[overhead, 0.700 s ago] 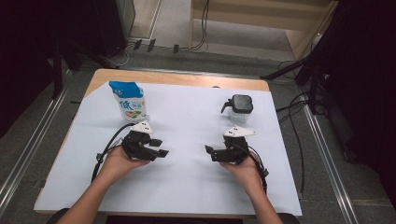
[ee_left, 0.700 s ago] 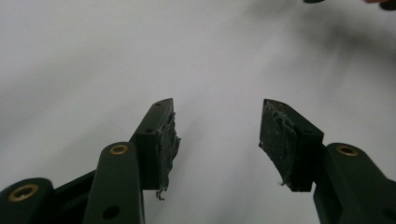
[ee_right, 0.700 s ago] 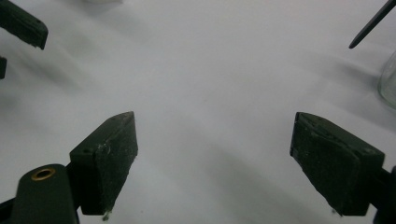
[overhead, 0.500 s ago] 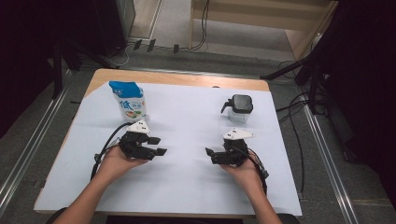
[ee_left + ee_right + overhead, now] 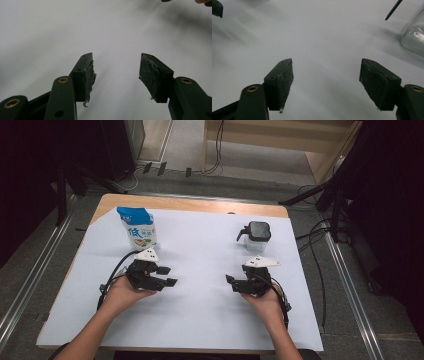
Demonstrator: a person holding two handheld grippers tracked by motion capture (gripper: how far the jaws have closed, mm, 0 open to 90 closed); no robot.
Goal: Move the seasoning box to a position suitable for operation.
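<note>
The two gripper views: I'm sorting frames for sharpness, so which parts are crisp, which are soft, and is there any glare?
Left gripper view: the left gripper has sharp, frayed pads while the white table cover is soft and shadowed at top right. Right gripper view: the right gripper is crisp, and the glass jar at the edge is blurred with bright highlights. High view: evenly lit table, dark surroundings.

Left hand-held gripper (image 5: 169, 275) agape, right hand-held gripper (image 5: 230, 283) agape

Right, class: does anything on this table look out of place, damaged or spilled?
Only wear: the padding on the left gripper's fingers is frayed, with shreds hanging off. The snack bag and the lidded glass jug stand upright on the white table, with nothing spilled.
</note>
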